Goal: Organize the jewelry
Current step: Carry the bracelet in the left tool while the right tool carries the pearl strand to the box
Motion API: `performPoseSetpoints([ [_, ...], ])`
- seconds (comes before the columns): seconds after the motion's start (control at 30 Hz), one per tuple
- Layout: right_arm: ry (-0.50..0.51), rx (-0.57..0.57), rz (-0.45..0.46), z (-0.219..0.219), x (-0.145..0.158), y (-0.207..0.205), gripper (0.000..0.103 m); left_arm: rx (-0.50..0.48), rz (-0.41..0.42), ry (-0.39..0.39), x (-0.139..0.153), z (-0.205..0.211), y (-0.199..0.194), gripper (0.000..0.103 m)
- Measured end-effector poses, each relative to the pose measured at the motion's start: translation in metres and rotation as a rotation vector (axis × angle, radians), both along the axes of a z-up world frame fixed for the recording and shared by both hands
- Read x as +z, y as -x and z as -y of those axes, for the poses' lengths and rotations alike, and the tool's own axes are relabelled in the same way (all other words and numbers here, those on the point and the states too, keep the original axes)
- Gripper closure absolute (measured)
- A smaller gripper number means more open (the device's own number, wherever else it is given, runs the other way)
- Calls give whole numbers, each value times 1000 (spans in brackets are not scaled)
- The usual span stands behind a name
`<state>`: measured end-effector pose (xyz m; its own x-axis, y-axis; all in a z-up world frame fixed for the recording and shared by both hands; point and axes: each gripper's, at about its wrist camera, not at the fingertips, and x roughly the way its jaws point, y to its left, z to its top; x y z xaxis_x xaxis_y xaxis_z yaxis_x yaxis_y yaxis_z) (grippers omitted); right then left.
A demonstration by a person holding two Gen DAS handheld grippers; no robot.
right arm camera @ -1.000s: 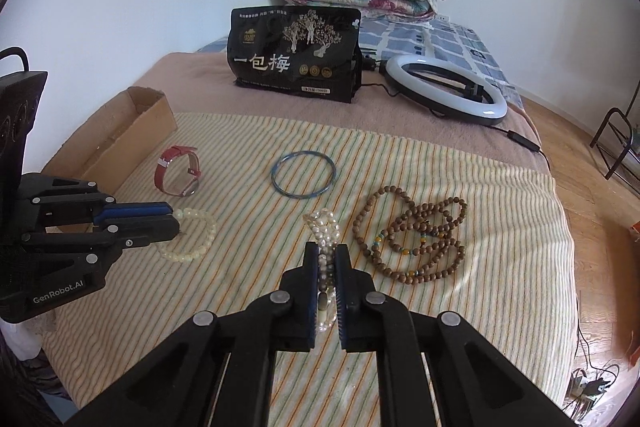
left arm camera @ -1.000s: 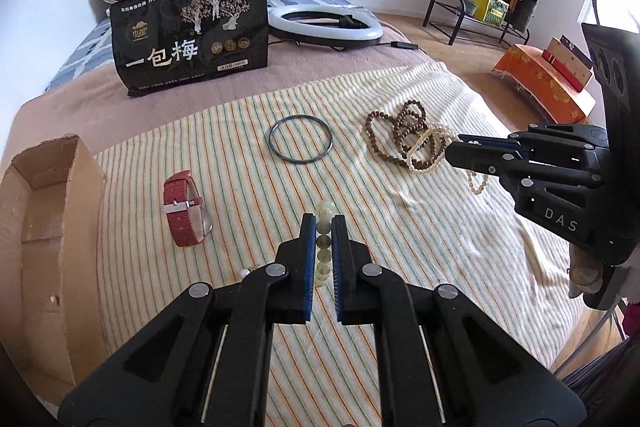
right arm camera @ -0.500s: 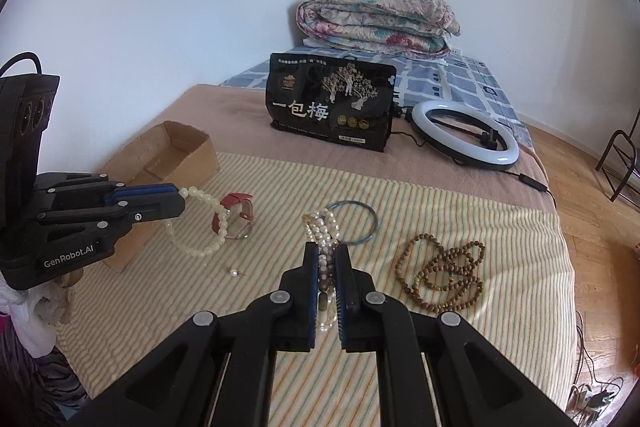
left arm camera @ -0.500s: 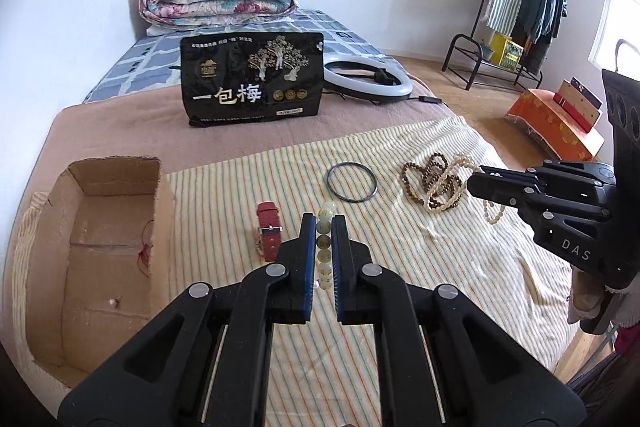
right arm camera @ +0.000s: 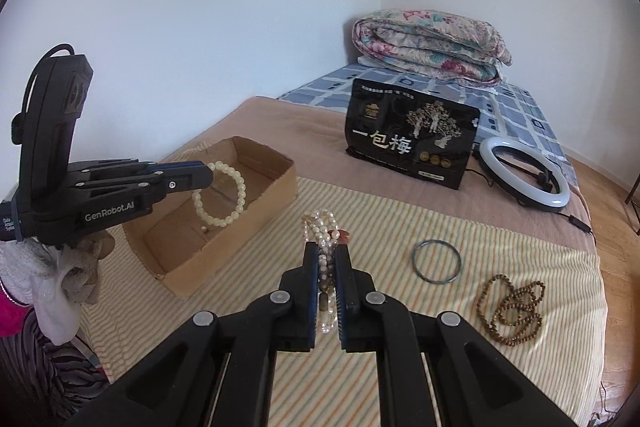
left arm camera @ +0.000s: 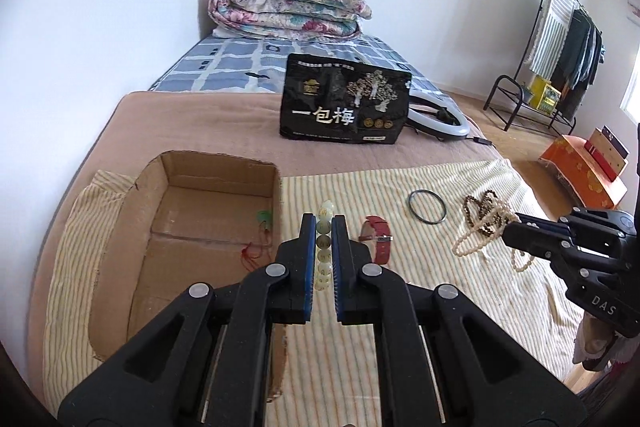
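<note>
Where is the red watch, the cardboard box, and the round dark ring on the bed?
red watch [left arm camera: 379, 239]: left wrist view, on its red strap near the buckle.
cardboard box [right arm camera: 262, 205]: right wrist view, on its outer side wall.
dark ring [right arm camera: 418, 254]: right wrist view, on the left part of its hoop.

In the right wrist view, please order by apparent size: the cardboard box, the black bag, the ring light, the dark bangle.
1. cardboard box
2. black bag
3. ring light
4. dark bangle
Box and bag look close; the box is nearer.
</note>
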<state>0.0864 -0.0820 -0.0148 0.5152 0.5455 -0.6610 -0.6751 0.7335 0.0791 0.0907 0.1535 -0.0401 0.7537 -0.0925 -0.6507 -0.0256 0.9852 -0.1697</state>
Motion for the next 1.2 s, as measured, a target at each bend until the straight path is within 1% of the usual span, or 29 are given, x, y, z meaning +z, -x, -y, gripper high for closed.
performPoseSetpoints([
  [0.17, -16, 62, -1, -32, 0, 12, 98, 64, -4, 0, -4, -34, 6, 98],
  [0.33, -27, 119, -9, -63, -4, 24, 98, 130, -12, 23, -9, -68, 11, 98],
  [0.57, -24, 190, -36, -108, -19, 35, 98, 186, -36, 39, -17, -98, 14, 98],
  [0.73, -14, 224, -60, -134, -33, 40, 98, 205, -51, 34, -23, -108, 14, 98],
  [0.87, -10, 218, -87, -147, -44, 35, 98, 215, -73, 23, -29, -112, 12, 98],
  [1.0, 12, 198, -116, -155, -56, 28, 98, 214, -78, 14, -32, -112, 10, 98],
  [1.1, 35, 192, -120, -157, -61, 26, 98, 214, -87, 6, -34, -111, 9, 98],
  [1.2, 37, 188, -121, -157, -63, 25, 98, 218, -97, 0, -36, -111, 8, 98],
])
